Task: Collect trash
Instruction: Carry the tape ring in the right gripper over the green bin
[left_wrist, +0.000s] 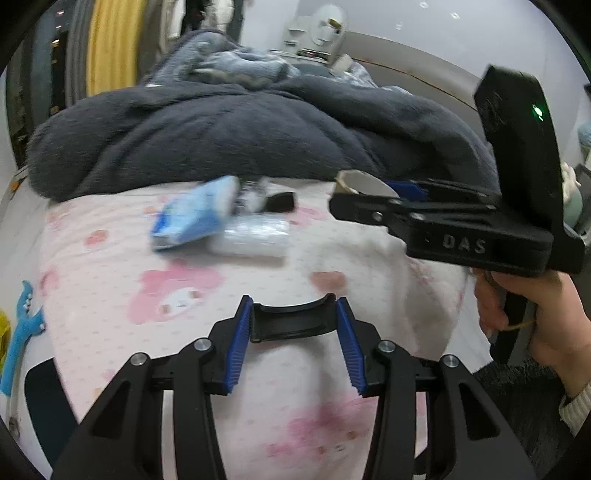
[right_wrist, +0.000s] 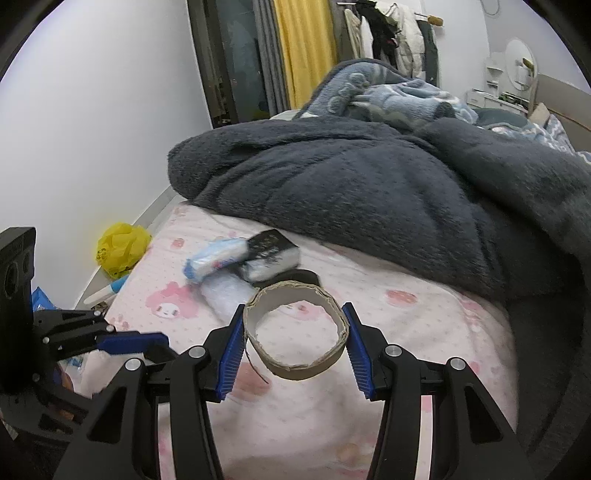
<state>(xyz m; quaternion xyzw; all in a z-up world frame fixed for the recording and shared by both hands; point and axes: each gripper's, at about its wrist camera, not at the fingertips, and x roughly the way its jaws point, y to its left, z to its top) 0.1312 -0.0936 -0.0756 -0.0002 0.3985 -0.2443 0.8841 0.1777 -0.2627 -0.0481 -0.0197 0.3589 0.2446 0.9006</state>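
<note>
Left wrist view. The left gripper (left_wrist: 294, 325) sits at 6 o'clock over a bed (left_wrist: 110, 266) covered by a pink cartoon-print sheet. Its blue ribbed fingers (left_wrist: 239, 347) stand at a moderate gap, with a curved black piece (left_wrist: 293, 320) lying between their tips; whether the pads press on it cannot be told. At 11 o'clock from the gripper, on the sheet, lie a blurred blue-and-white packet (left_wrist: 194, 218), a clear crumpled plastic wrap (left_wrist: 256, 236) touching it, and a small black item (left_wrist: 280, 201) just behind. A dark grey fleece blanket (left_wrist: 240, 129) is heaped across the far side. At 3 o'clock a person's hand (left_wrist: 532, 317) grips the right gripper (left_wrist: 364, 194), which carries a cardboard ring (left_wrist: 364, 182) at its tip.

Right wrist view. The right gripper (right_wrist: 294, 338) fills 6 o'clock; its blue fingers (right_wrist: 232, 354) clamp the cardboard ring (right_wrist: 295, 365) on both sides, holding it above the sheet. At 11 o'clock from the ring lie the blue-and-white packet (right_wrist: 212, 260), a black box (right_wrist: 271, 247) touching it, and the clear wrap (right_wrist: 229, 295) just beside them. The left gripper (right_wrist: 136, 341) enters at 9 o'clock. A yellow plastic bag (right_wrist: 120, 249) lies on the floor beside the bed at 10 o'clock.
</note>
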